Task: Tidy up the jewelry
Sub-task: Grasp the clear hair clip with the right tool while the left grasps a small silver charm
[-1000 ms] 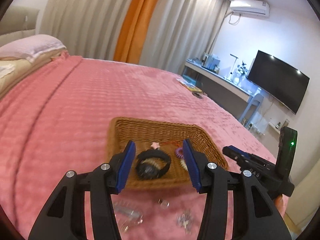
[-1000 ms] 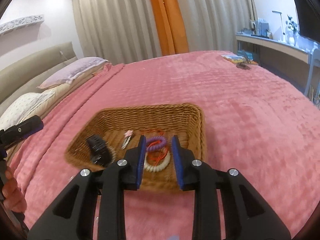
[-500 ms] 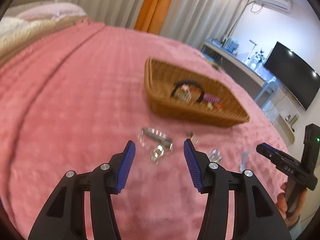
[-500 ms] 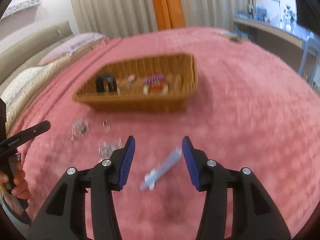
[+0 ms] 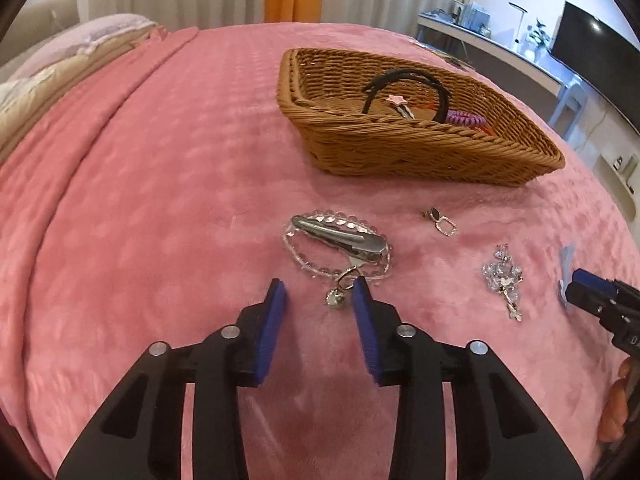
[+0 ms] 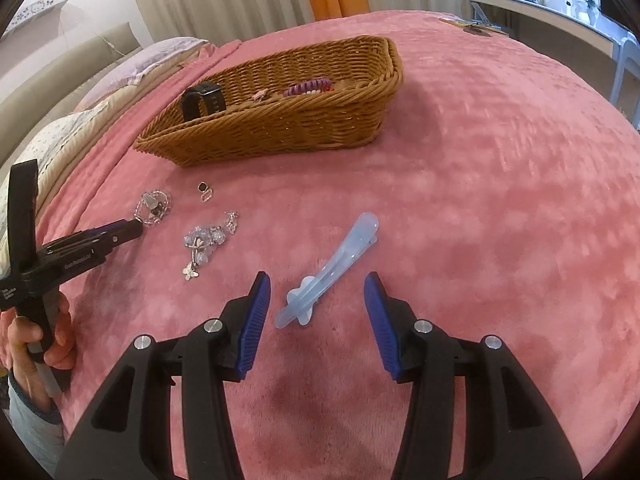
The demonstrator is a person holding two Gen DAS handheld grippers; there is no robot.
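Note:
A wicker basket (image 5: 420, 148) (image 6: 280, 128) on the pink bedspread holds a black watch (image 6: 202, 100), a star hair clip (image 5: 398, 100) and a purple coil tie (image 5: 466, 118). In front of it lie a clear bead bracelet (image 5: 304, 268) with a silver hair clip (image 5: 340, 236) on it, a small earring (image 5: 442, 222) and a crystal charm cluster (image 5: 502, 276) (image 6: 206, 238). My left gripper (image 5: 318, 296) is open just short of the bracelet's charm. My right gripper (image 6: 316, 292) is open, low over a pale blue hair clip (image 6: 332, 268), its near end between the fingers.
Pillows (image 6: 60, 136) and the headboard lie at the far left. A desk (image 5: 500, 52) with a lamp and a TV (image 5: 596, 52) stand beyond the bed's right side. A few small items (image 6: 476, 26) lie at the far edge of the bed.
Both grippers drew back from over the basket and dropped low toward the bedspread. The left now faces the bracelet, the right the blue clip. The right's jaws opened wider.

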